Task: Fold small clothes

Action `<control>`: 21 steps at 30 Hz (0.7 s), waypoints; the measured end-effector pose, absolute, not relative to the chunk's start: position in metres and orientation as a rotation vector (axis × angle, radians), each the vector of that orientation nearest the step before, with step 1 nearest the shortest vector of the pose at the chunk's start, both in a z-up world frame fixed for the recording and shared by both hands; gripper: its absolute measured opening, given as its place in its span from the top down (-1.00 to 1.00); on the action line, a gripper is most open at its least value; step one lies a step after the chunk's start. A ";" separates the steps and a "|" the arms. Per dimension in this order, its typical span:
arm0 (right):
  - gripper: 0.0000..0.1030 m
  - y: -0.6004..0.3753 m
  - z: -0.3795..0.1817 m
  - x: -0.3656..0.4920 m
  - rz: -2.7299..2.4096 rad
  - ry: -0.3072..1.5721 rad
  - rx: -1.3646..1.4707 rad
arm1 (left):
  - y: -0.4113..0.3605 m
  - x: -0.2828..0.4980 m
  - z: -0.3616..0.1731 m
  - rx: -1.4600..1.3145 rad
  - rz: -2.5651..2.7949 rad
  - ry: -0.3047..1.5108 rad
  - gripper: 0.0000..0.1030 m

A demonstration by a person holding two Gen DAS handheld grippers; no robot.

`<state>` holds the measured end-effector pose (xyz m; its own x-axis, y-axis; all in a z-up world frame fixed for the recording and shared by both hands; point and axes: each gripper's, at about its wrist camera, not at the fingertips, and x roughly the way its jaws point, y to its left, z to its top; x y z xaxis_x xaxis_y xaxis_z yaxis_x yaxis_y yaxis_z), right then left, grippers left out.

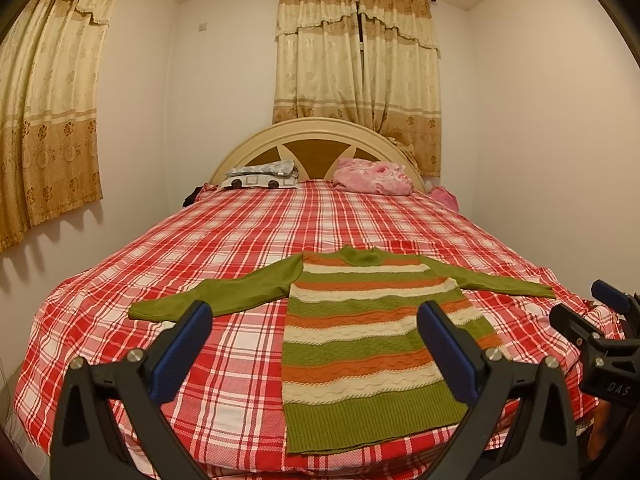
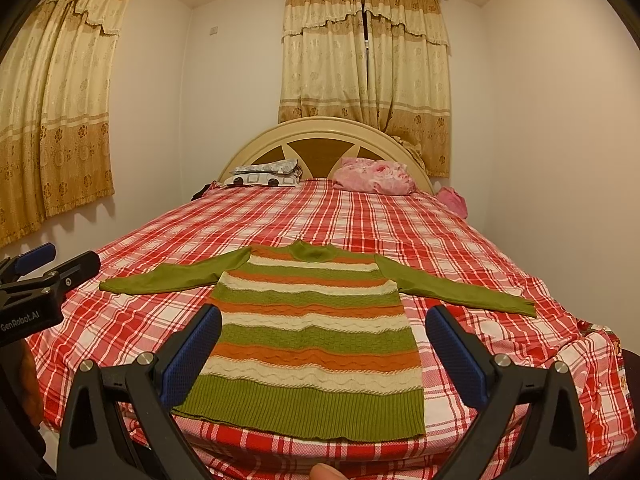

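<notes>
Knit sweater [image 1: 360,344] flat; pillows [image 1: 372,176] far off.

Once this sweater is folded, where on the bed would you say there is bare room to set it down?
The widest bare stretch of the plaid bedspread lies between the sweater collar and the pillows. A smaller patch sits under the left sleeve, beside the hem. The head end is crowded: grey patterned pillow, pink pillow.

My sweater [image 2: 316,332] is chunky ribbed knit wool, matt. The bedsheet [image 2: 360,216] under it is woven checked cloth. My claws [image 1: 316,332] [image 2: 324,340] are matt black plastic with dimpled blue rubbery pads [image 2: 192,356] and shiny metal bolts [image 2: 145,358]. The headboard [image 1: 320,130] looks glossy.
</notes>
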<state>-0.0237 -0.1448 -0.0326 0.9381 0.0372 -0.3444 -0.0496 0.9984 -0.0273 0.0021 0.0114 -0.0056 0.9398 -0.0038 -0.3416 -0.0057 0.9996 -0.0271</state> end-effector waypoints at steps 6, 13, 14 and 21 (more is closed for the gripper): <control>-0.98 -0.145 -0.033 -0.023 0.045 0.352 -0.036 | 0.013 0.003 -0.007 -0.030 0.001 0.351 -1.00; -0.98 -0.145 -0.036 -0.020 0.046 0.364 -0.037 | 0.017 0.005 -0.014 -0.033 0.002 0.357 -1.00; -0.98 -0.145 -0.037 -0.019 0.047 0.366 -0.037 | 0.017 0.005 -0.015 -0.032 0.001 0.358 -1.00; -0.98 -0.143 -0.047 -0.007 0.052 0.398 -0.044 | 0.012 0.019 -0.028 -0.013 -0.004 0.388 -1.00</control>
